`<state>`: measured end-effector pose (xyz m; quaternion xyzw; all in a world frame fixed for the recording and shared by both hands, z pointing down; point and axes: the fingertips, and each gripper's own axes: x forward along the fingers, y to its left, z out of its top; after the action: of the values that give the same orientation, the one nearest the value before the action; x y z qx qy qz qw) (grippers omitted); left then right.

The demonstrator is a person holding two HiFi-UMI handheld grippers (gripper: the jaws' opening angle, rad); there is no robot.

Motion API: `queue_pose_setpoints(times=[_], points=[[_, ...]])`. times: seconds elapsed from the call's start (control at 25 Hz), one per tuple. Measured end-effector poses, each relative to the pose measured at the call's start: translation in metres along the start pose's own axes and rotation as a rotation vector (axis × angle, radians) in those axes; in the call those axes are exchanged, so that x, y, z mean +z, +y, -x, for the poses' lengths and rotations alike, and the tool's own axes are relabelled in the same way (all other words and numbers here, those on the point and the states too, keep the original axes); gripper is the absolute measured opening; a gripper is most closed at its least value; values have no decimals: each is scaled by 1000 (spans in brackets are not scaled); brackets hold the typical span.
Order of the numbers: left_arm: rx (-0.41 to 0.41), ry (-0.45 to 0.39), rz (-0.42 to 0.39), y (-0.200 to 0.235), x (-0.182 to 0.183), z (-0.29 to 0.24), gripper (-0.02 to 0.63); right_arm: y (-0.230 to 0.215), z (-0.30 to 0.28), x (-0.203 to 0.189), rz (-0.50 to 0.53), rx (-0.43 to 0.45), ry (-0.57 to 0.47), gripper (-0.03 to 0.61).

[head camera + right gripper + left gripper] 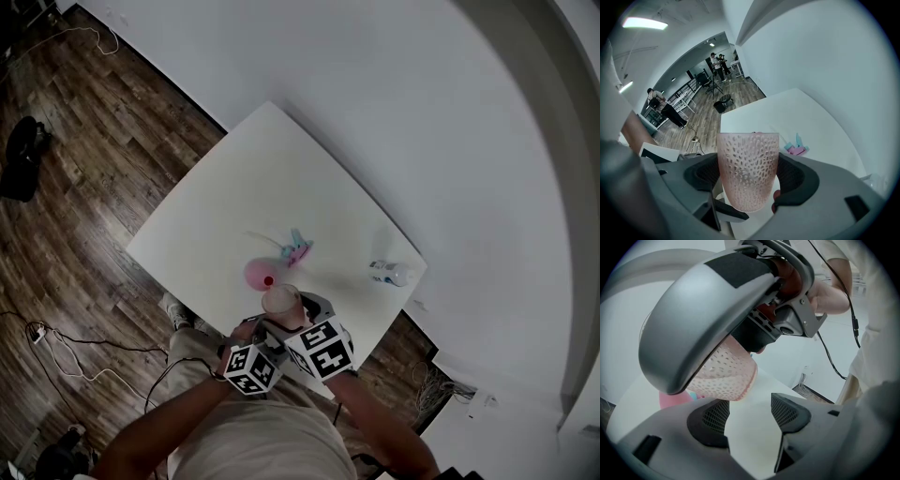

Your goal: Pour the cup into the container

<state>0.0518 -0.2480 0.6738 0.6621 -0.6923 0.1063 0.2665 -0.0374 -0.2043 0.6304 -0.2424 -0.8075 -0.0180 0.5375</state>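
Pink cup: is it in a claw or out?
In. The right claw is shut on the pink cup, squeezing both its sides.

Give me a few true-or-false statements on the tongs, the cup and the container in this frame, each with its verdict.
1. The right tongs are shut on the cup. True.
2. The left tongs grip the cup too. False: they stand open with nothing between them.
3. The pink container stands on the table. True.
4. The table is dark wood. False: it is white; the floor is dark wood.
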Motion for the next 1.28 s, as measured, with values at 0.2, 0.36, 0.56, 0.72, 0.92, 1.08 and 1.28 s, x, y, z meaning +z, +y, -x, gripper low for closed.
queue_pose_setpoints(times=[0.2, 0.36, 0.56, 0.72, 0.92, 1.08, 1.28], points=[[4, -6, 1, 1, 2, 0, 288, 0, 1, 2, 2, -1, -1, 365], [4, -7, 3, 1, 1, 0, 288, -1, -1, 2, 2, -2, -1, 365], [2, -7, 2, 1, 1, 0, 288, -1, -1, 1, -2, -4, 1, 365], [-1, -8, 0, 0, 2, 1, 288, 0, 1, 2, -4, -6, 2, 365], [-2, -12, 1, 1, 6, 1, 288, -1, 2, 4, -4, -7, 4, 365], [-1, -14, 3, 2, 6, 1, 288, -2, 1, 5, 1, -8, 6, 365], [-2, -15, 2, 1, 5, 0, 288, -1, 1, 4, 0, -10, 4, 365]])
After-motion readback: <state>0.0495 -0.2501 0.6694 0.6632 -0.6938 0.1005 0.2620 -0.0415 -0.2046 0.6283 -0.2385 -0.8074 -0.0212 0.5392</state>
